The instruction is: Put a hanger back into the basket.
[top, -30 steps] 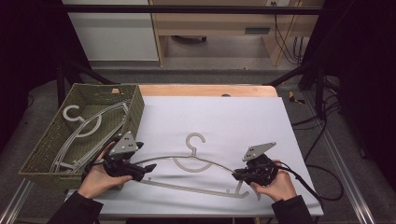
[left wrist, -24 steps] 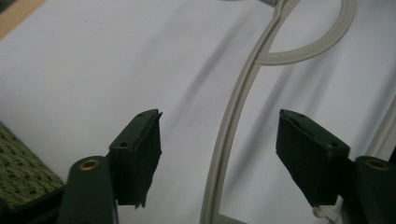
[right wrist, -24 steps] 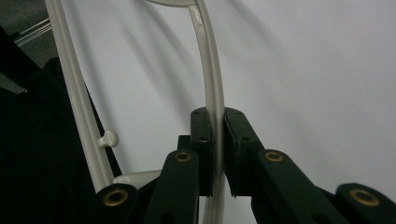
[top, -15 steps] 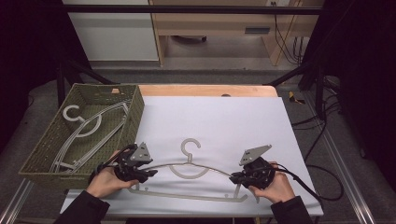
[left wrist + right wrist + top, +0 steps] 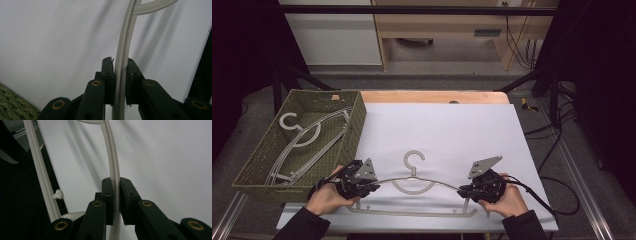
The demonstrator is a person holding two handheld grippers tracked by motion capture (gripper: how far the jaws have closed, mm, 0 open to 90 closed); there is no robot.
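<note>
The grey hanger [image 5: 417, 182] lies at the near edge of the desk [image 5: 442, 130], at 6 o'clock of the white top, its hook pointing toward 12. The left gripper [image 5: 371, 186] has just been closing and now clamps the hanger's left shoulder arm; in the left gripper view the rail sits between the pads [image 5: 108, 75] with a sliver of light on one side, so the hold looks marginal. The right gripper [image 5: 464, 189] is clamped on the right shoulder arm, the rail flush between its pads [image 5: 125, 195]. Risks, as judged: the thin curved rail may slip or twist out of the left hold on lifting; uneven raising may flex the plastic; and the lower bar could catch the rim of the basket [image 5: 357, 125] at 9 o'clock, where other hangers [image 5: 302, 137] already lie and may tangle.
</note>
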